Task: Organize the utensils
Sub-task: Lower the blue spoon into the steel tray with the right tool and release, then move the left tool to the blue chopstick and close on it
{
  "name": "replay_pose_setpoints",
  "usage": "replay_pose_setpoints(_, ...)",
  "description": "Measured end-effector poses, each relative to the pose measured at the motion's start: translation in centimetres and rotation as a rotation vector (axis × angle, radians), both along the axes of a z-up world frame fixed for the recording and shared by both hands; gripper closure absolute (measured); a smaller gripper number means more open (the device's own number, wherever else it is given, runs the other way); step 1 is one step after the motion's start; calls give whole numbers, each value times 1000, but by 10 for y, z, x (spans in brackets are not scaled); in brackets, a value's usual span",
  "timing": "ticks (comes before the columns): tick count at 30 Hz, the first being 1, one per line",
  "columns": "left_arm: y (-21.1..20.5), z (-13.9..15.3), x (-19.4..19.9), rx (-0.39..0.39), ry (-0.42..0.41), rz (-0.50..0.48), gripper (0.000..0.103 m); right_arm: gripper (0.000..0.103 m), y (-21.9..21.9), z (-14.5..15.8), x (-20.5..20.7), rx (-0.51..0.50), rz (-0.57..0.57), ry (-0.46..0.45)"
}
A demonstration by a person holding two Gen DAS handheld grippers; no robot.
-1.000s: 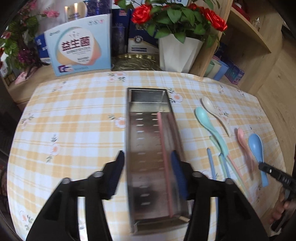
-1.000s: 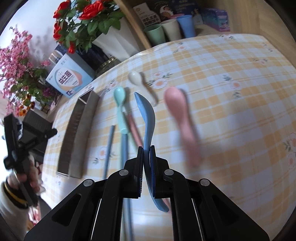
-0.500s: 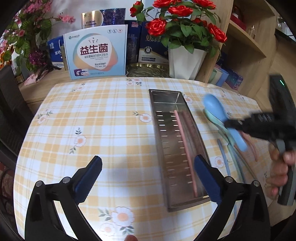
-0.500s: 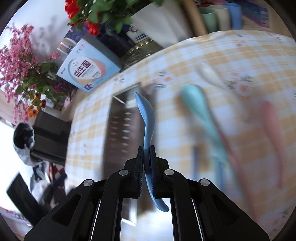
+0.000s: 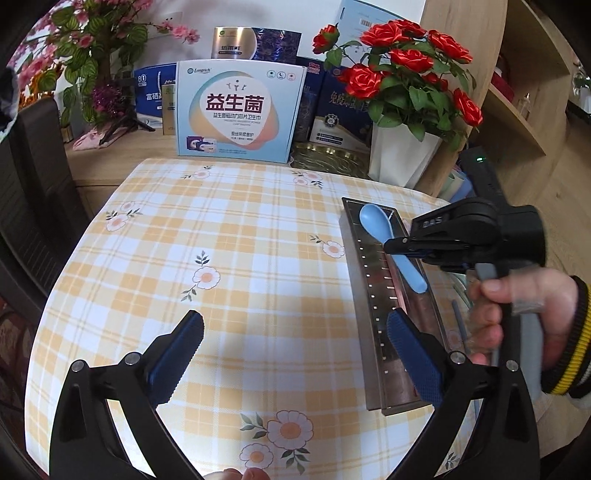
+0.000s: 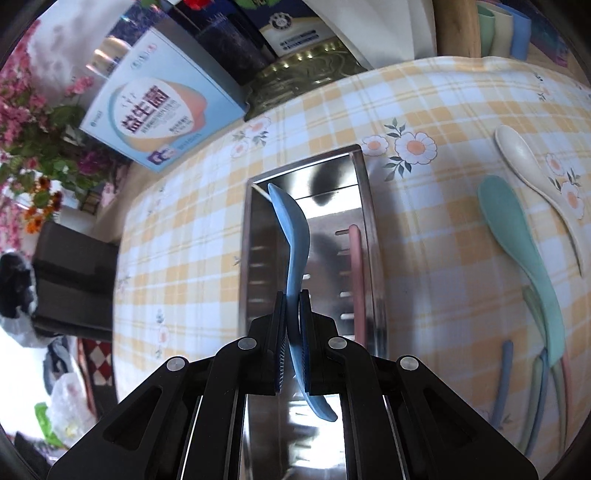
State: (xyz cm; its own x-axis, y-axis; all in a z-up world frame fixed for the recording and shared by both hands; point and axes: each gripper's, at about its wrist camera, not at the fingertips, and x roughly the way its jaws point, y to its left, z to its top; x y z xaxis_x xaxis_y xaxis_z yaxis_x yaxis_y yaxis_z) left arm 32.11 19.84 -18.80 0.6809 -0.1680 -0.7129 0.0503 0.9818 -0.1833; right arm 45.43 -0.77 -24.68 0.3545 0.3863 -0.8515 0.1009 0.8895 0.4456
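Observation:
A long steel utensil tray (image 5: 373, 325) (image 6: 369, 236) lies on the checked tablecloth with a pink chopstick (image 6: 356, 273) inside along its right wall. My right gripper (image 6: 292, 314) (image 5: 400, 245) is shut on the handle of a blue spoon (image 6: 293, 236) (image 5: 376, 223), held above the tray with the bowl toward its far end. My left gripper (image 5: 291, 339) stands open over bare cloth, its right finger (image 5: 410, 347) overlapping the tray's near part, nothing between the pads. A teal spoon (image 6: 517, 236), a cream spoon (image 6: 524, 158) and several chopsticks (image 6: 504, 376) lie on the cloth to the tray's right.
At the table's far side stand a white-and-blue box (image 5: 238, 114), dark boxes, a gold dish (image 5: 332, 158) and a white vase of red roses (image 5: 402, 162). Cups (image 6: 502, 26) sit at the wooden shelf. A dark chair (image 5: 29, 192) stands left. A person's hand (image 5: 524, 317) holds the right gripper.
My right gripper carried the blue spoon from the cloth leftward to above the tray. My left gripper opened wide and pulled left, off the tray, leaving the pink chopstick inside.

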Motion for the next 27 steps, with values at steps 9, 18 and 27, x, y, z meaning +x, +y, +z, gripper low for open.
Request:
replay_pose_setpoints(9, 2, -5, 1, -13, 10, 7, 6, 94, 5, -16, 17, -11, 9, 45)
replay_pose_setpoints(18, -8, 6, 2, -4, 4, -6, 6, 94, -11, 12, 5, 2, 72, -41)
replay_pose_setpoints(27, -53, 28, -8, 14, -21, -75, 6, 63, -55, 57, -52, -142, 203, -291)
